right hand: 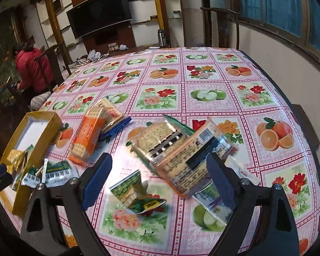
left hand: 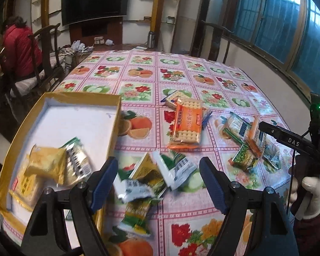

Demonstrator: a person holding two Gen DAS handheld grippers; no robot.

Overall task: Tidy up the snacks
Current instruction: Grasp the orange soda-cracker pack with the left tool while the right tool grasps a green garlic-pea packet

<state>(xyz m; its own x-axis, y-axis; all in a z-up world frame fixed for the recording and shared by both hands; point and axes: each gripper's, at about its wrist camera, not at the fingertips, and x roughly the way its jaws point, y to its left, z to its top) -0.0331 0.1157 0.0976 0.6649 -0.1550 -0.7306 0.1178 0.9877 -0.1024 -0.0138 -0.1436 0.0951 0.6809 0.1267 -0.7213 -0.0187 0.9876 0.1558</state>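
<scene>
1. Gold cardboard box [left hand: 115,115] with a white inside stands at the left of the table [left hand: 181,79]; it already holds a few packets, among them a yellow packet [left hand: 45,164].
2. I judge the task is at an early stage: most snacks are outside the box.
3. The orange cracker pack [left hand: 186,123] lies flat near the middle, its long axis pointing away from the cameras.
4. The clear cracker pack [right hand: 192,157] lies tilted on other packets.
5. The left gripper [left hand: 160,183] is spread wide and empty above the small green-white sachets [left hand: 175,168].
6. The right gripper [right hand: 160,177] is also wide apart, holding nothing.
</scene>
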